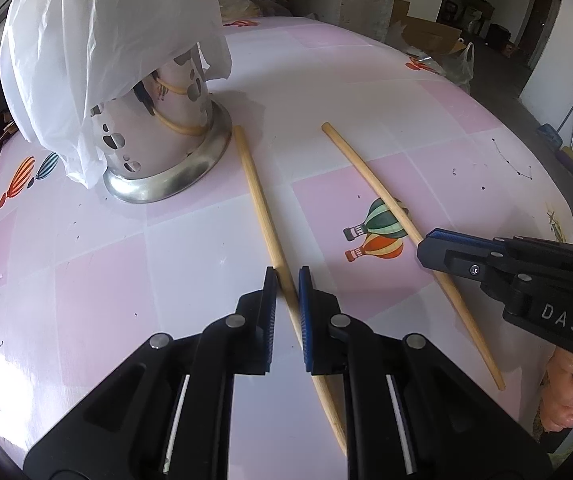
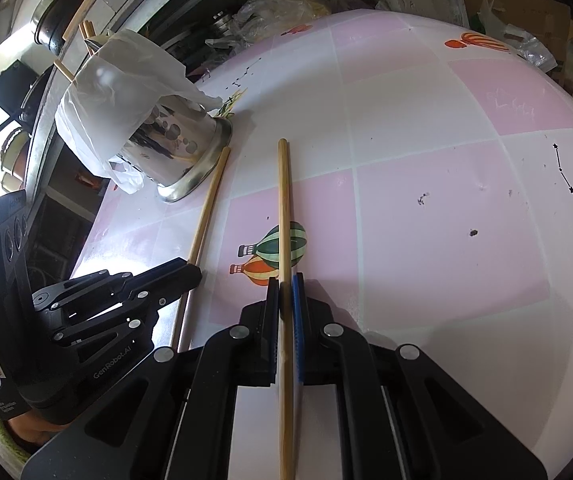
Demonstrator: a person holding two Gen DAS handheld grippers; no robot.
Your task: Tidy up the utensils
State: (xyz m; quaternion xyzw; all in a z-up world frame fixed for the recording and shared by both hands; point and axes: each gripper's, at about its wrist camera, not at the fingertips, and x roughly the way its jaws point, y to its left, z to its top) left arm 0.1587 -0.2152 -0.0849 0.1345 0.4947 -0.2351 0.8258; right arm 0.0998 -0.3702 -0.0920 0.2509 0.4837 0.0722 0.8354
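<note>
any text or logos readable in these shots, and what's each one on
"DAS": white letters on the black body of the right gripper, cut off at the frame edge in the left wrist view.
"GenRobot.AI": on the black body of the left gripper, in the right wrist view.
Small white print lower on that same body: too small and blurred to read.
Tablecloth: only balloon and star pictures, no words.

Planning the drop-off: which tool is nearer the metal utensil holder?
Left. The left tool, shut on the chopstick whose far end touches the holder's base, sits closer. The right tool grips the other chopstick, farther out.
</note>
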